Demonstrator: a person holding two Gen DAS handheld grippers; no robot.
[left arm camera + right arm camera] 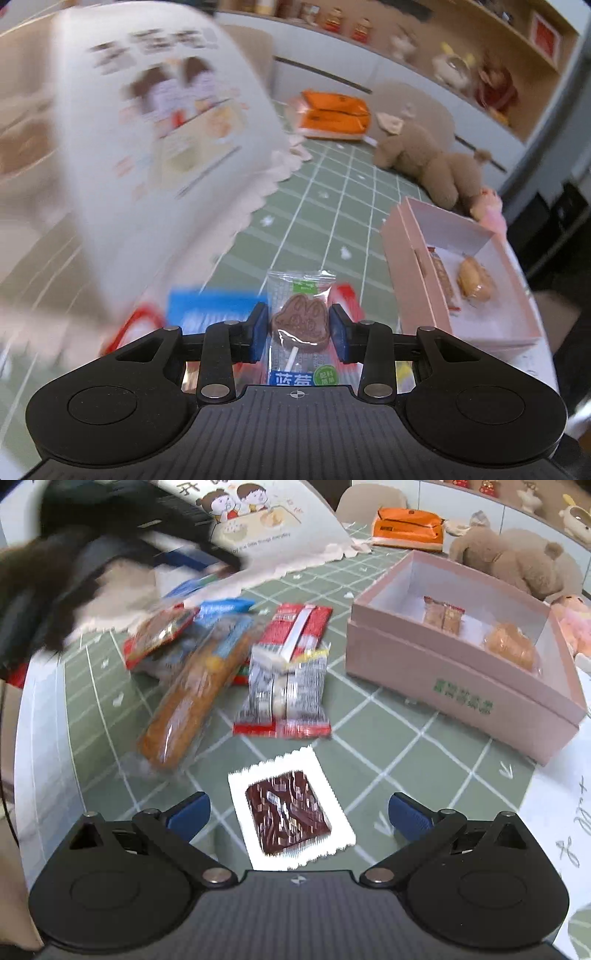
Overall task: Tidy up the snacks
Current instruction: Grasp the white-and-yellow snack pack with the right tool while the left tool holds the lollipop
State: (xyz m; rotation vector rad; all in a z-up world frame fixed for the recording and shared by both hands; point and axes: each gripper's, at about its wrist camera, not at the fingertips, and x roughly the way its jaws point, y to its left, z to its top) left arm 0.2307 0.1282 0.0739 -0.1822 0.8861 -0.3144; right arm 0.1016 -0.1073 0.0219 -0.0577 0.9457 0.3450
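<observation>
Green checked worktop [406, 746] carries a pink box [461, 686] at two o'clock holding two snacks, several packets outside; left jaws grasp a lollipop [301, 321], right jaws released over a dark-red sachet [290, 812].

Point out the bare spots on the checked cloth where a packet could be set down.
Bare green cloth lies between the pink box and the silver-and-red packet, running down to the right tongs. A second patch lies beyond the pile, toward the orange bag. Crowded: the snack pile around the long cake.
</observation>
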